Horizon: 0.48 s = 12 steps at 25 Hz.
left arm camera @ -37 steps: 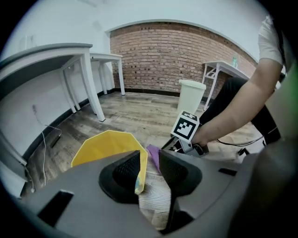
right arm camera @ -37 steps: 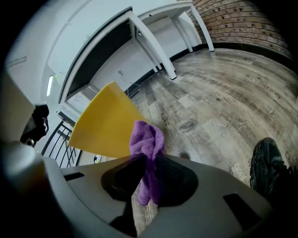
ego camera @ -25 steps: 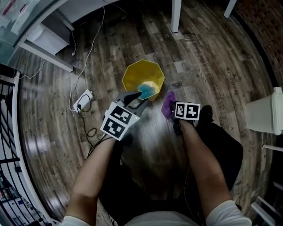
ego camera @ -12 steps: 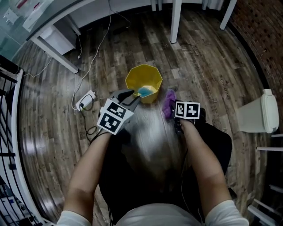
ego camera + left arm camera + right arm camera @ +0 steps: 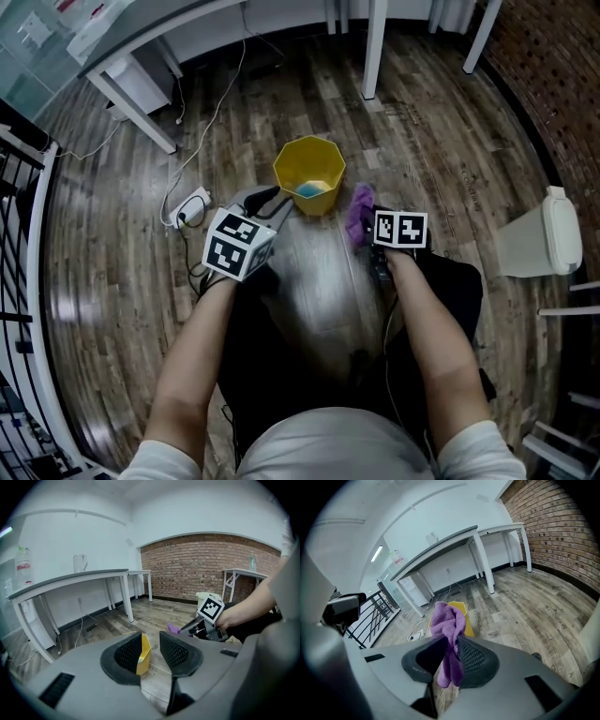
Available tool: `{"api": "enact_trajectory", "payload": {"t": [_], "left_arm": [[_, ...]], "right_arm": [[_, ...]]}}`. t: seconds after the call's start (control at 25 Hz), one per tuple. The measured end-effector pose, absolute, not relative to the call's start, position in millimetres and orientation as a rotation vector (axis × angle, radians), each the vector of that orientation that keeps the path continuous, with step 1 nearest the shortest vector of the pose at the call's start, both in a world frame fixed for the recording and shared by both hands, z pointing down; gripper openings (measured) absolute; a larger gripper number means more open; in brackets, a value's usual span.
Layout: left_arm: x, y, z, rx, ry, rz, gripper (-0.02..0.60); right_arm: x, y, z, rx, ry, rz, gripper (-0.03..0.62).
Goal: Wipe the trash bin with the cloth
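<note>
**Cloth in my grip, bin out of reach: no wiping going on right now**

My right gripper (image 5: 451, 645) has its jaws clamped on the purple cloth (image 5: 447, 620). The cloth is bunched above the pads and a tail hangs below them. My left gripper (image 5: 151, 641) has its jaws partly apart with nothing between them. The yellow I see through that gap is only the bin on the floor farther off.

The yellow trash bin (image 5: 309, 169) stands upright on the wooden floor (image 5: 450, 141), ahead of both grippers and apart from them. From the head view the cloth sits just beside the bin's near right edge in the picture, but it hangs from my jaws above the floor and does not touch the bin. Something blue (image 5: 307, 190) lies inside the bin against its near wall. I cannot tell what it is.

As I judge it, the one step that is settled is that the cloth is picked up and held firmly. The wiping itself has no contact at this moment. The bin's walls look neither plainly dirty nor plainly cleaned, so I cannot tell how much of it, if any, has been gone over. To wipe, I would have to bring the cloth down onto the rim or a wall, and my free left jaws could steady the bin.
</note>
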<state>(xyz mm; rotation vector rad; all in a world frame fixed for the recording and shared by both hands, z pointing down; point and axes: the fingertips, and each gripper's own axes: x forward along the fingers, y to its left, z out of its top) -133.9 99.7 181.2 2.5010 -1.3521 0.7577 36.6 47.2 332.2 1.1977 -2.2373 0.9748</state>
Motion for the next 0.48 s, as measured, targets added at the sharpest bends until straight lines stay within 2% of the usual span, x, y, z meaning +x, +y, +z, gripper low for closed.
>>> {"api": "enact_trajectory", "payload": {"t": [0.48], "left_arm": [[-131, 136, 146, 2.477, -1.408, 0.552, 0.12]], "right_arm": [[45, 63, 278, 1.24, -2.31, 0.95, 0.087]]}}
